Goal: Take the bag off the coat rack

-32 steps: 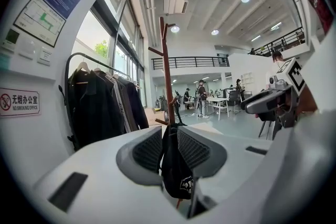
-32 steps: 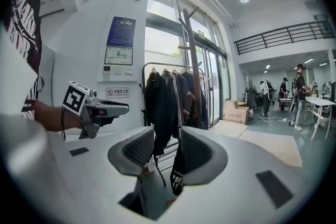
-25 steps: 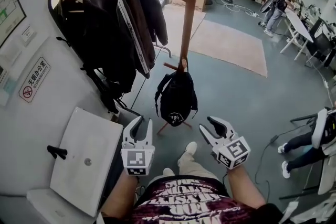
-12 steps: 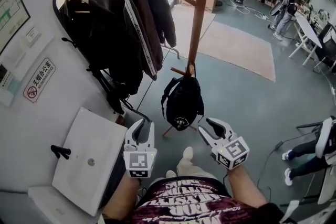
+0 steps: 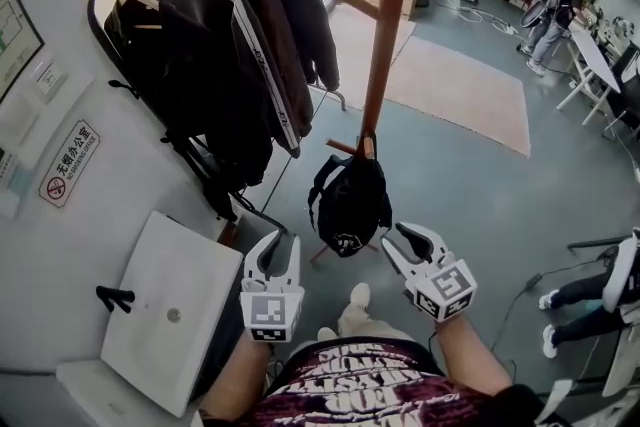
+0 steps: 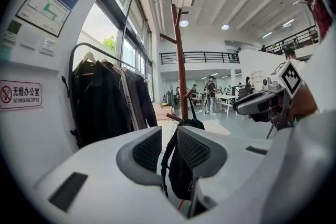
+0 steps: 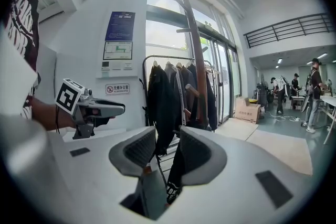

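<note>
Head view: bag (image 5: pixel 352 205) hangs beyond open left claw (image 5: pixel 278 243) and closing, empty right claw (image 5: pixel 393 238).

Black bag (image 5: pixel 350 200) hanging upright by its top loop, low peg of wooden coat rack (image 5: pixel 385 25), above floor

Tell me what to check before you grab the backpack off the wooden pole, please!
1. Bag hangs from coat rack: ok.
2. Left hand-held gripper open and empty: ok.
3. Right hand-held gripper empty, jaws apart but closing: ok.
4. Grippers reaching the bag: not ok, both are short of it.
5. How the strap sits on its peg: cannot tell.
6. Jackets hang apart from the bag: ok.
</note>
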### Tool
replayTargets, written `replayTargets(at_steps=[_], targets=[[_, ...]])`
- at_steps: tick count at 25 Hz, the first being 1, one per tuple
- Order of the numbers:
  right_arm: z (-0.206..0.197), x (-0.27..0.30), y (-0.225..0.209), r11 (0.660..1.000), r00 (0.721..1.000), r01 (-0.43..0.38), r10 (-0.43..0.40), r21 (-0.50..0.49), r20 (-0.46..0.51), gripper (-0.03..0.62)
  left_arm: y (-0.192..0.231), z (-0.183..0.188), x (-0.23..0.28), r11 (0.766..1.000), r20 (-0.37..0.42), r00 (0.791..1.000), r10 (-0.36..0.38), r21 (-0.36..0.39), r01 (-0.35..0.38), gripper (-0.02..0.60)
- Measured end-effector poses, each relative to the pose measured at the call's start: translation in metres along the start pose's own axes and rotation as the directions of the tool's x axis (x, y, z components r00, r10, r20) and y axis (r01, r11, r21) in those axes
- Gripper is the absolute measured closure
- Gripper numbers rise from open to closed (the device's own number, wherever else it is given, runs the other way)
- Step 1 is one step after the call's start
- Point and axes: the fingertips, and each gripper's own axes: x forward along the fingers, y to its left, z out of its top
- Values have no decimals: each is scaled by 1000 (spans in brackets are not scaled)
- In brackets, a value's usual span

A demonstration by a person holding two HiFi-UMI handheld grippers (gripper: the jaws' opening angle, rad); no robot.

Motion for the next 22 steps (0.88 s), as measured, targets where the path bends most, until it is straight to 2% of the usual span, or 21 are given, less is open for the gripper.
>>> replayTargets(at_steps=[22], targets=[[11,59,-57,1000,999,-31,31,7,-26,442,3,13,91,999,-19,999,-42,-7,42,499]])
